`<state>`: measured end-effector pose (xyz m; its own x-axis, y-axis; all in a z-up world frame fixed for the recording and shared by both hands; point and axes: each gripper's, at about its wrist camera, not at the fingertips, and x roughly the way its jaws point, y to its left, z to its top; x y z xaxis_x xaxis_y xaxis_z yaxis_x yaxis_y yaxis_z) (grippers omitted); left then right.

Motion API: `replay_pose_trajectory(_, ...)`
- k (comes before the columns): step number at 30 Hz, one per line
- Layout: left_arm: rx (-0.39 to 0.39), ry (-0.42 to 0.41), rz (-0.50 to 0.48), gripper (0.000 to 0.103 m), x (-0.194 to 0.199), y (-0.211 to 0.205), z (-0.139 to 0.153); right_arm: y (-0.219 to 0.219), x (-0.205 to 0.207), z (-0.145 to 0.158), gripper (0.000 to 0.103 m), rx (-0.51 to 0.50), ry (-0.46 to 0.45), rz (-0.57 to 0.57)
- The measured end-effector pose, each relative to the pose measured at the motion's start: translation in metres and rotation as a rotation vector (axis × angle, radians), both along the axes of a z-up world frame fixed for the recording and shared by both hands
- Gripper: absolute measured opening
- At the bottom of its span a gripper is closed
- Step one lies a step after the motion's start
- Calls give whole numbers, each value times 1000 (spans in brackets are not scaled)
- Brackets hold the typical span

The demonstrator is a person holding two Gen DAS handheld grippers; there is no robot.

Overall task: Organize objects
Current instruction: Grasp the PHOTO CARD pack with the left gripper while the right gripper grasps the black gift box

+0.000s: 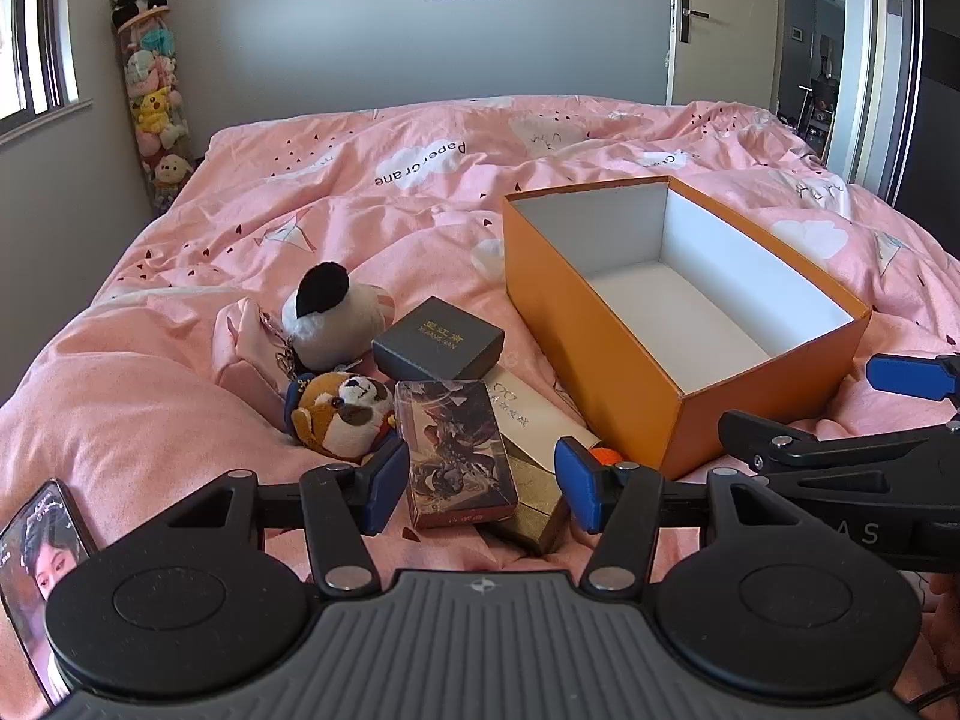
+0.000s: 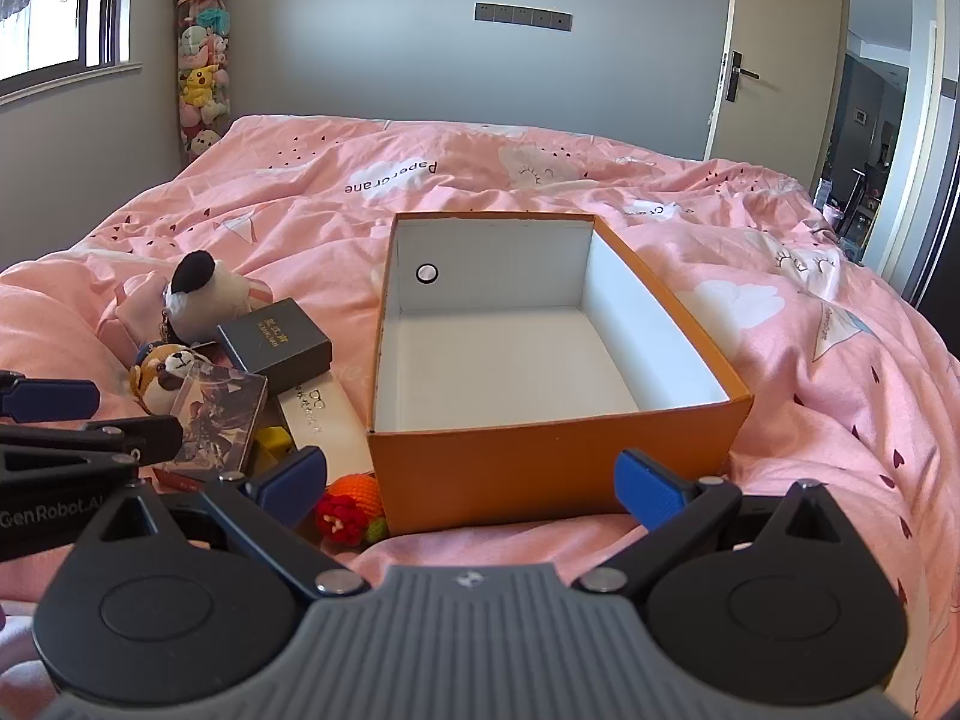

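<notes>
Card box [image 1: 459, 450] lies between the spread left tongs [image 1: 483, 489]; right tongs [image 2: 474, 489] gape before orange box [image 2: 558, 462]

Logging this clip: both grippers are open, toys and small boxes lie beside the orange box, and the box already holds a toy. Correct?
Not quite. The orange box is empty: the right wrist view shows only its bare white floor. The toys and small boxes lie beside it, and both grippers are open.

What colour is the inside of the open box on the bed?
White inside, orange outside; the box shows this best in the right wrist view.
</notes>
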<state>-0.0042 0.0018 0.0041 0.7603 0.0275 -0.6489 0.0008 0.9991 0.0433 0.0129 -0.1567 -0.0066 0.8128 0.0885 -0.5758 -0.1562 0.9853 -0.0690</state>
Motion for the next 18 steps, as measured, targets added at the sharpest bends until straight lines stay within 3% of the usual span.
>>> replay_pose_trajectory(18, -33, 19, -2, 64, 3, 5, -1, 1, 5, -1, 101, 11, -2, 15)
